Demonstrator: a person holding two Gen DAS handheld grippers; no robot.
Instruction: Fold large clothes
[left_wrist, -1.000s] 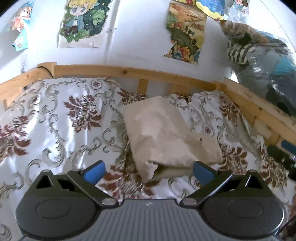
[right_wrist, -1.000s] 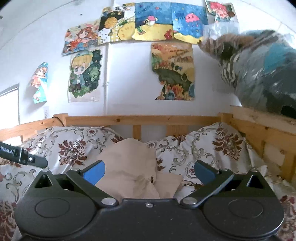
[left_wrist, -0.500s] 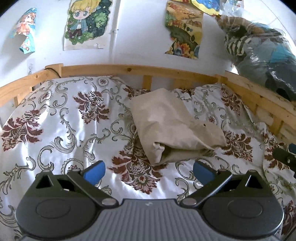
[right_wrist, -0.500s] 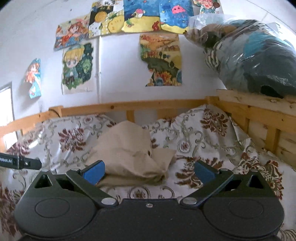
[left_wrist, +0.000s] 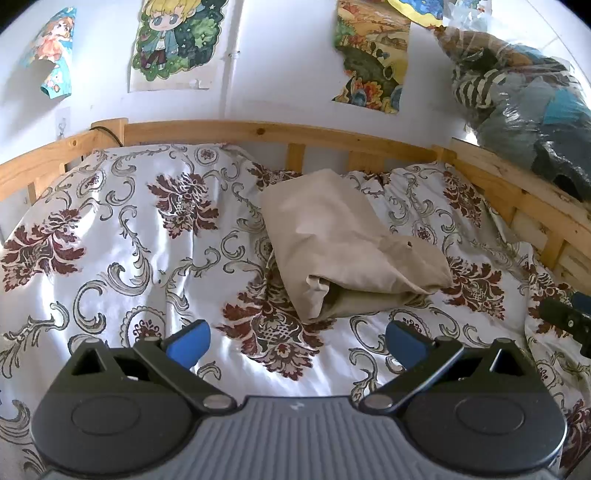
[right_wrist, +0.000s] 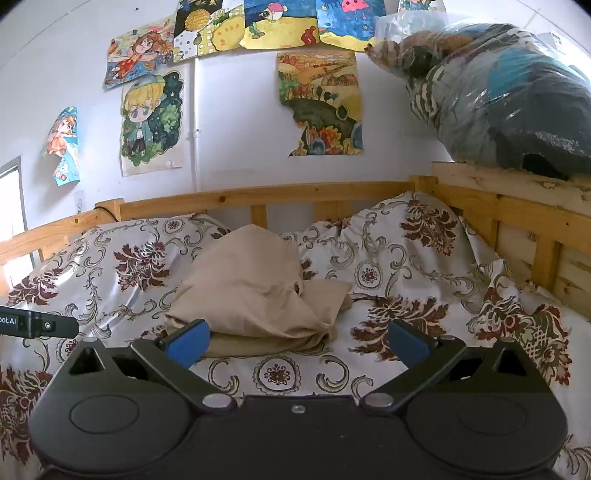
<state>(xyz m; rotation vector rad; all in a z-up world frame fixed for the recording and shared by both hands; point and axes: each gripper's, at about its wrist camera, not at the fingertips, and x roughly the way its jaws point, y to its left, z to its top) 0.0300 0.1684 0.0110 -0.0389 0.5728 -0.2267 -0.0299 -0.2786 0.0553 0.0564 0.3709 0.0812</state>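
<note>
A beige garment (left_wrist: 343, 247) lies folded in a thick bundle on the floral bedspread (left_wrist: 122, 236), toward the far middle of the bed. In the right wrist view the same beige garment (right_wrist: 255, 295) sits just beyond the blue pads. My left gripper (left_wrist: 297, 341) is open, hovering over the bedspread short of the bundle, with nothing between its fingers. My right gripper (right_wrist: 299, 341) is open too and holds nothing. The right gripper's tip (left_wrist: 565, 321) shows at the right edge of the left wrist view; the left gripper's tip (right_wrist: 37, 325) shows at the left of the right wrist view.
A wooden bed rail (left_wrist: 280, 134) runs along the wall behind the bed and down the right side (right_wrist: 517, 214). A plastic bag stuffed with clothes (right_wrist: 509, 92) rests on the right rail. Posters (right_wrist: 151, 122) hang on the white wall.
Both grippers have drawn back from the beige bundle, which now lies farther from the pads with more bedspread showing in front. Both stayed open throughout.
</note>
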